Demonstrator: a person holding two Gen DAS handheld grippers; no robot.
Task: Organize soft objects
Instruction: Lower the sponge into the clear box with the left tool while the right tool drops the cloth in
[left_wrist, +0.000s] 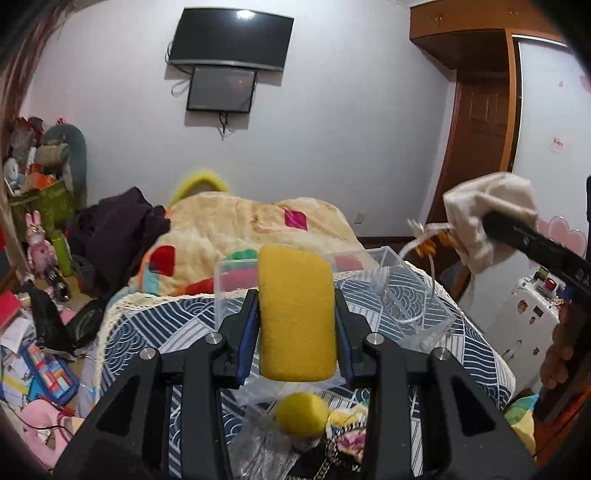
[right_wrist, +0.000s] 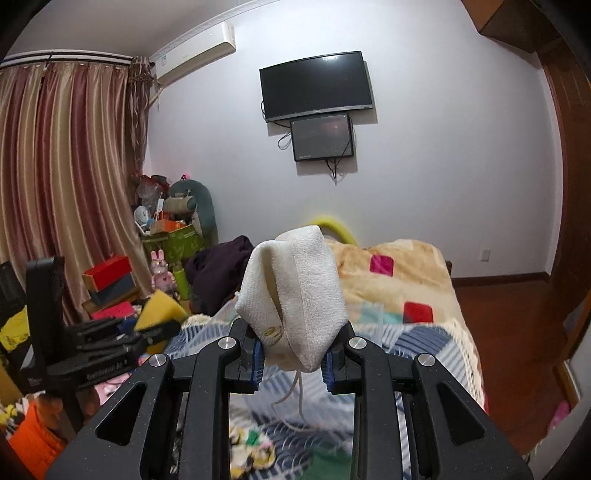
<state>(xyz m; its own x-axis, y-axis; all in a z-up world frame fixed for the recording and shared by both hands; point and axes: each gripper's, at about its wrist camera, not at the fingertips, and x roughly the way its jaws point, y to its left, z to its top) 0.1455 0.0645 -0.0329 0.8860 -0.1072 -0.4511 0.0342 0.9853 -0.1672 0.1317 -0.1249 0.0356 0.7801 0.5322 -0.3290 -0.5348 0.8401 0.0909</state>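
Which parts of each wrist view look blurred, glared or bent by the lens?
Left wrist view: glare on the TV, bowed wardrobe, smeared yellow ball. Right wrist view: blurred blue patterned cover, smeared yellow sponge, curved curtain.

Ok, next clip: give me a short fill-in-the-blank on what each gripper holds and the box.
1. The left gripper is shut on a ____ sponge.
2. The right gripper is shut on a white ____ pouch.
3. The box on the bed is made of ____ plastic.

Missing words: yellow; cloth; clear
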